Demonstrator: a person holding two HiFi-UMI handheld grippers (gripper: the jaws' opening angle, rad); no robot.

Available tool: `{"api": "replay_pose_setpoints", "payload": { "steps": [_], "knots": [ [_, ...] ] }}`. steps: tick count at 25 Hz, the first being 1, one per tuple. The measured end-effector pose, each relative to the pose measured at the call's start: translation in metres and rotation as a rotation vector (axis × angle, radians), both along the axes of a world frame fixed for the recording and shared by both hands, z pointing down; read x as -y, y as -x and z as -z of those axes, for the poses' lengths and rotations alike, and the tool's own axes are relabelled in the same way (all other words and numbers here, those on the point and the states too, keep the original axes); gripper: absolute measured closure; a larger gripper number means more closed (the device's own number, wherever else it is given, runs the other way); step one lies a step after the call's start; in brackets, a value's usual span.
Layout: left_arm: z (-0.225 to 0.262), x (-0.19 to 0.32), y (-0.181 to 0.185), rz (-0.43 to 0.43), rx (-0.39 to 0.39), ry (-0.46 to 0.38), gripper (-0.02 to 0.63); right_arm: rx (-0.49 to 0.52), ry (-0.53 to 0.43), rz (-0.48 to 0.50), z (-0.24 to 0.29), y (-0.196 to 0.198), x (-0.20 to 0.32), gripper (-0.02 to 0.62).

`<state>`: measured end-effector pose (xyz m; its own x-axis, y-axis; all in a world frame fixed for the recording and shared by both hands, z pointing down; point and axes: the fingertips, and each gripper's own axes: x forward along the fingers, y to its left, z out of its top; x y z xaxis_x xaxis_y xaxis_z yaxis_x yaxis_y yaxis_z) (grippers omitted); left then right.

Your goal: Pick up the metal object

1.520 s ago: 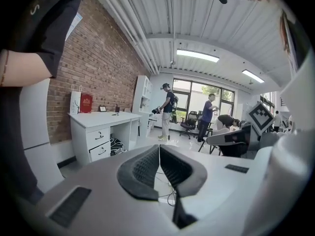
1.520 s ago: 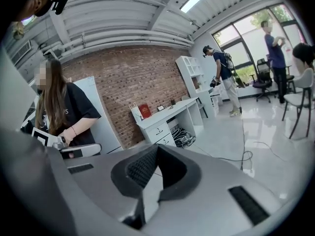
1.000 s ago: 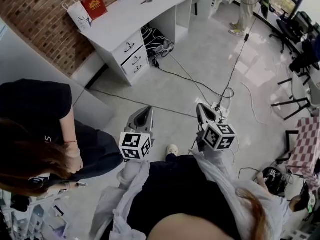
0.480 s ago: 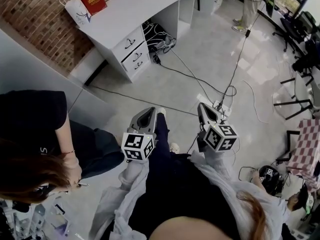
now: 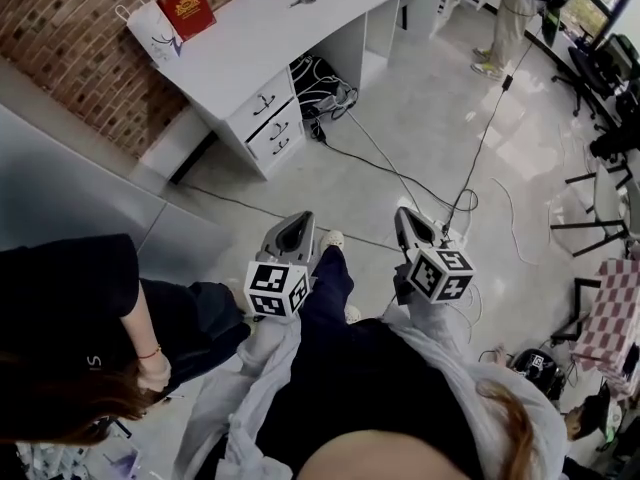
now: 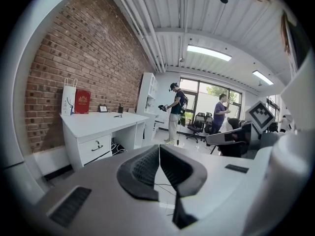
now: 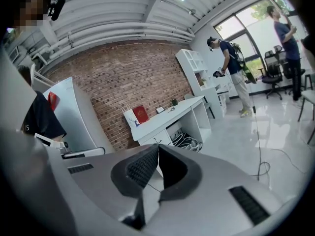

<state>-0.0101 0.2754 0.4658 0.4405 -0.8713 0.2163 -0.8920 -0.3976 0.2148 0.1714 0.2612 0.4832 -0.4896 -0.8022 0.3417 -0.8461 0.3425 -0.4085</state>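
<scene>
Progress is judged barely begun: the left tongs (image 5: 292, 230) and right tongs (image 5: 410, 226) are held shut and empty over the floor (image 5: 420, 118), well apart from the white worktop (image 5: 250, 38) where the small metal object (image 5: 303, 0) lies; approach, grasp and lift remain.

**Three cameras, one room**

The head camera is looking steeply down, with the left tool (image 5: 290, 236) and right tool (image 5: 408, 223) close beneath and the desk (image 5: 270, 38) far at 11 o'clock. Both tool cameras are facing roughly level, sharing that desk and the brick wall (image 5: 70, 58).
</scene>
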Motion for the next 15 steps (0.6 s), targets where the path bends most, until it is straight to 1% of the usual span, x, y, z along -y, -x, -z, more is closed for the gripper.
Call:
{"api": "replay_pose_setpoints", "payload": {
  "steps": [1,2,3,5,8,15],
  "knots": [
    [0.002,0.012,0.003,0.005,-0.002,0.002,0.588,0.004,0.002,0.012,0.003,0.004,0.012,0.563],
    [0.005,0.025,0.006,0.01,-0.005,0.003,0.588,0.008,0.006,0.026,0.007,0.009,0.025,0.463],
    [0.01,0.038,0.008,0.013,-0.008,0.002,0.588,0.012,0.01,0.039,0.012,0.013,0.038,0.415],
    [0.022,0.064,0.012,0.014,-0.011,-0.008,0.588,0.029,0.012,0.045,0.023,0.019,0.065,0.4],
    [0.028,0.099,0.02,0.006,-0.01,-0.02,0.588,0.059,0.003,0.034,0.03,0.028,0.102,0.332],
    [0.033,0.167,0.039,0.007,-0.025,-0.038,0.588,0.057,-0.006,0.022,0.036,0.042,0.166,0.325]
  ]
}}
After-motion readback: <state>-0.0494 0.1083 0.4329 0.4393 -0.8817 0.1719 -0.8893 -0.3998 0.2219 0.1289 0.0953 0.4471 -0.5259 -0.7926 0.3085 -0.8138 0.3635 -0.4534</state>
